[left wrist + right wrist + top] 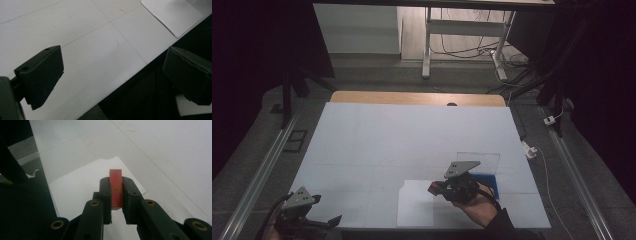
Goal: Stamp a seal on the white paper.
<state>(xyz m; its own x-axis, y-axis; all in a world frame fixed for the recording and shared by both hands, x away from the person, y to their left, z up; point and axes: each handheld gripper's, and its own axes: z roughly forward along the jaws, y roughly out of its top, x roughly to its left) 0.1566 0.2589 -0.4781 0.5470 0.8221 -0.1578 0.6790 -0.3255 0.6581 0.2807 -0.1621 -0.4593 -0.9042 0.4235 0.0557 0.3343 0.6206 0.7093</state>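
Two claws over a white surface [412,135], one of them holding a small red block.
Your right claw [116,195] pinches the red block [116,187] between its jaws, above a sheet of white paper [417,205] near the surface's front edge. Your left claw [112,77] hangs with its jaws spread wide and empty at the front left corner.
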